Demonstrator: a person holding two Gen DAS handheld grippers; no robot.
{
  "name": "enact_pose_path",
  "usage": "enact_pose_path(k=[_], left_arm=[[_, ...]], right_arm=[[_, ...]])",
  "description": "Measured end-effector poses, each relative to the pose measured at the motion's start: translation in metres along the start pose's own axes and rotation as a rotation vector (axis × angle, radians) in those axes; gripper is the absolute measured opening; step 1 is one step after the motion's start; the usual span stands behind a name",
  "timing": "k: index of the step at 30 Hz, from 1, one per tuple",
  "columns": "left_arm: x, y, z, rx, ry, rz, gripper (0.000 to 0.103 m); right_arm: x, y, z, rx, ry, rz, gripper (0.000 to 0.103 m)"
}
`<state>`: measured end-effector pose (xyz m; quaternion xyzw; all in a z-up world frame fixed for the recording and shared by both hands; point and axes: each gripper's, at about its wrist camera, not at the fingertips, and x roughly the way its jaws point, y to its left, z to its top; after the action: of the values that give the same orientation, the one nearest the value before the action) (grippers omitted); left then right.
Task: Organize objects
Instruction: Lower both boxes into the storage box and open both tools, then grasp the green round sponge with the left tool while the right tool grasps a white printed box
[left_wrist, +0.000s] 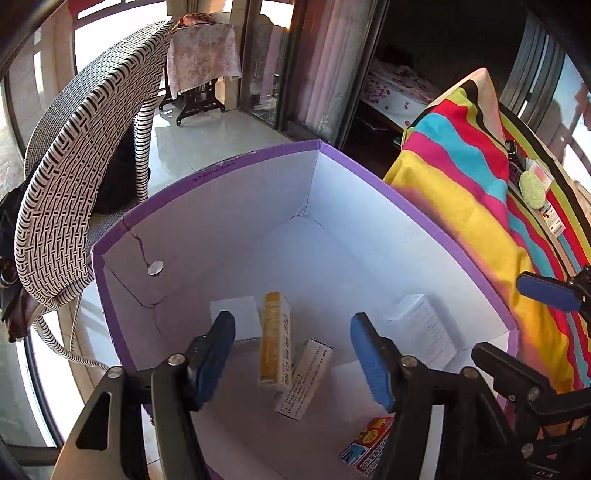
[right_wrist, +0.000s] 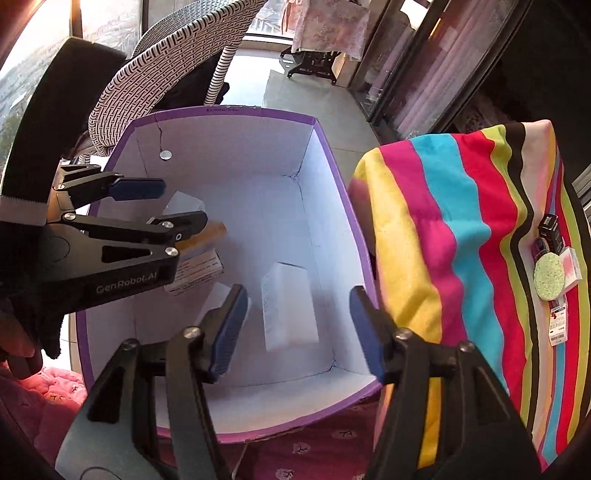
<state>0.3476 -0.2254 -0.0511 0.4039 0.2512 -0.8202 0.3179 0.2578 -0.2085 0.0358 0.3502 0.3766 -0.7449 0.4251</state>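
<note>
Black left gripper (right_wrist: 173, 208) – blue pads, silver screws – "GenRobot.AI" lettering

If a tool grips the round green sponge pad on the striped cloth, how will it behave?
The round green sponge pad looks porous and thin, so it is probably light and squashes easily. It lies flat on the striped cloth, so rolling seems unlikely, but its low edge may be hard to pinch.
</note>
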Motion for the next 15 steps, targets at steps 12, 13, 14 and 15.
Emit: enact_pose_path(k=[12, 13, 14, 15], left_arm=[[-0.022, -0.119, 0.034, 0.26, -0.076, -0.176, 0.08], [-0.022, -0.141, 0.037, 0.296, -0.076, -0.218, 0.08], [-0.021, -0.162, 0.039, 0.332, -0.077, -0.252, 0.082], [-0.02, -0.186, 0.041, 0.369, -0.077, -0.285, 0.083]], right_arm=[[-0.037, -0.125, -0.057, 0.353, -0.062, -0.133, 0.079], [-0.039, -0.147, -0.07, 0.418, -0.056, -0.159, 0.081], [-0.04, -0.165, -0.082, 0.475, -0.049, -0.181, 0.083], [-0.04, -0.184, -0.093, 0.529, -0.04, -0.202, 0.083]])
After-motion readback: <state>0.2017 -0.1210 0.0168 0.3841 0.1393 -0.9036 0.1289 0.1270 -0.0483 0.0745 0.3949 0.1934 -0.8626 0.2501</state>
